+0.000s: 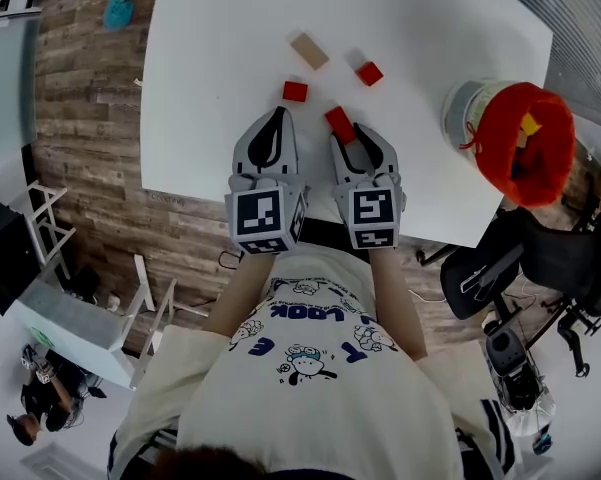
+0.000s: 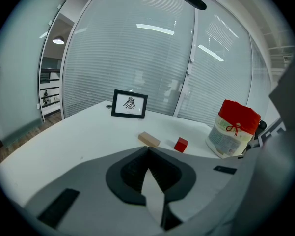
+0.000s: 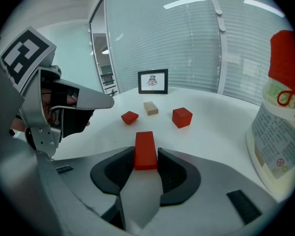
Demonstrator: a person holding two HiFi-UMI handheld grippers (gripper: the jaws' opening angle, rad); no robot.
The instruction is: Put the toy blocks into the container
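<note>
Red oblong toy block (image 3: 146, 149) pinched in right tool (image 3: 146, 162), ready for carry to red-topped white tub (image 1: 470, 108); left tool (image 2: 148, 156) closed, empty, idle over white bench (image 1: 210, 88).

I get the head view from above the person's shoulders, looking steeply down on the white table (image 1: 220, 88) from well above, with floor showing round it. The left gripper view rides right behind the left gripper (image 2: 148, 151), low over the tabletop, and faces across it to a framed picture (image 2: 130, 104) and the glass wall. The right gripper view sits just behind the right gripper (image 3: 146, 150), equally low and facing the same far edge, with the long red block (image 3: 145, 141) close in its foreground. Both gripper views share the framed picture, the tan block (image 2: 148, 139), a red cube (image 2: 181, 144) and the container (image 2: 234, 129). The head view shows these from overhead.
</note>
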